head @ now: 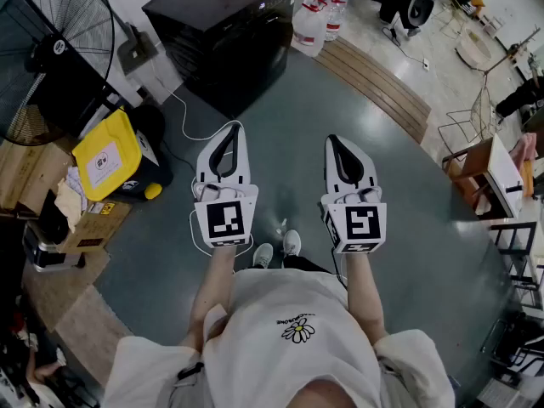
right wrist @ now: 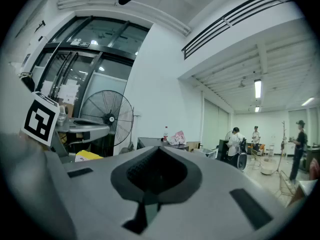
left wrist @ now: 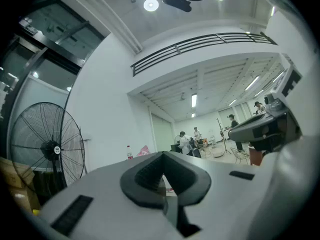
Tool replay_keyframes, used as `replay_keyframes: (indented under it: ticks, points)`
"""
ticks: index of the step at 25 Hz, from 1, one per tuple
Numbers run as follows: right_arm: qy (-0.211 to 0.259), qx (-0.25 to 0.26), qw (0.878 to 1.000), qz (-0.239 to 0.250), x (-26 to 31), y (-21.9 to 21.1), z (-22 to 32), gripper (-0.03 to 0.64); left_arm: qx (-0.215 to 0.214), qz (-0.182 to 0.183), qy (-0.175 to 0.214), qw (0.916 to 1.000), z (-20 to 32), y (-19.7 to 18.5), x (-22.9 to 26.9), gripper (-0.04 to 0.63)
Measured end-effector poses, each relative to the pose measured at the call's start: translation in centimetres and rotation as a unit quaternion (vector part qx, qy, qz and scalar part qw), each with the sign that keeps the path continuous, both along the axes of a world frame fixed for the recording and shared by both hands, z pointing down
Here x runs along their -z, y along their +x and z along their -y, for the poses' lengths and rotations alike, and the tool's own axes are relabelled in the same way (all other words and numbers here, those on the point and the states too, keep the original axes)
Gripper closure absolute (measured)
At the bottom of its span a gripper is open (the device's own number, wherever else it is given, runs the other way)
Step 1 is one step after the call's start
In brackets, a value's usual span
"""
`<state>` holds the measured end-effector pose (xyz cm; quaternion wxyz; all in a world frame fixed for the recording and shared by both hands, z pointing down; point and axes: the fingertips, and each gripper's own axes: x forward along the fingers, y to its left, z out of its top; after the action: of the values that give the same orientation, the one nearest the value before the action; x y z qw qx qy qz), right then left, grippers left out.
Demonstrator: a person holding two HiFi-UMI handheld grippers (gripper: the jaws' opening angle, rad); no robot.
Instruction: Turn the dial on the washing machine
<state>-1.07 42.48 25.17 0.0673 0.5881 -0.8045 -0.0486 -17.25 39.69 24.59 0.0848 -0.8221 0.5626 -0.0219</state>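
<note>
A black box-shaped machine [head: 228, 25] stands on the floor ahead of me, and no dial shows on it from here. My left gripper [head: 230, 131] and right gripper [head: 337, 143] are held side by side at waist height, well short of the machine and pointing towards it. Both are shut with nothing between the jaws. In the left gripper view the left gripper [left wrist: 162, 157] closes into a point, with the right gripper's body at the right edge. In the right gripper view the right gripper [right wrist: 160, 151] is likewise closed, and the machine's dark top [right wrist: 150, 143] shows just beyond it.
A large standing fan [head: 61, 32] and a yellow bag [head: 106, 154] are at the left, with cardboard boxes [head: 81, 228] nearer me. A white cable [head: 189, 131] crosses the floor. Water bottles [head: 316, 19] and wooden planks [head: 380, 85] lie beyond the machine. Tables and wire chairs [head: 497, 172] stand at the right.
</note>
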Motion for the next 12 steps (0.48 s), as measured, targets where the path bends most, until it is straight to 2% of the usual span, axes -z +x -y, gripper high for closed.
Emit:
replay_keyframes:
  ticks: [4,7,12]
  points:
    - [-0.003,0.003,1.0,0.001,-0.4,-0.2,0.1,0.614,-0.002,-0.008,-0.006,0.9999,0.1,-0.1,-0.3,0.597]
    - [-0.005,0.007,1.0,0.0,-1.0,-0.1,0.1,0.614,-0.003,0.0,-0.01,0.9999,0.1,-0.3,-1.1,0.597]
    - [-0.016,0.011,1.0,0.006,-2.2,0.1,0.5,0.614,0.018,-0.003,-0.022,0.9996,0.8,-0.9,-2.0,0.597]
